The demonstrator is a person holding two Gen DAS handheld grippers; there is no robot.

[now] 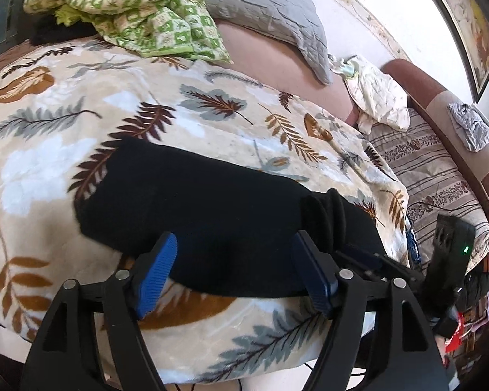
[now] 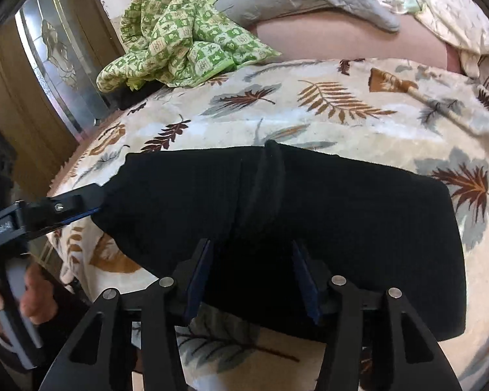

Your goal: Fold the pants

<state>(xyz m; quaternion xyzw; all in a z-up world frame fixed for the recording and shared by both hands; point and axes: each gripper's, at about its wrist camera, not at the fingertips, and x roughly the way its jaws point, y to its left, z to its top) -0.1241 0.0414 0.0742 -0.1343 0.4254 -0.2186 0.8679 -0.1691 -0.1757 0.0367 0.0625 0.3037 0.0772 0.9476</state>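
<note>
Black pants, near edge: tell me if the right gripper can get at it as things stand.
Probably yes. The right gripper is open at the near edge of the black pants, fabric between its fingers and nothing in between. The left gripper, also open, works the other end.

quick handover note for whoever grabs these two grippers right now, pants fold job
Left gripper: open, fingers astride the near edge of the black pants, nothing clamped.
Right gripper: open, also at the near edge, nothing clamped.
Pants lie on the leaf-print blanket, already folded into a compact bundle with a raised ridge across the middle.
Left: judge whether another fold is needed; otherwise smooth the ridge and withdraw.
</note>
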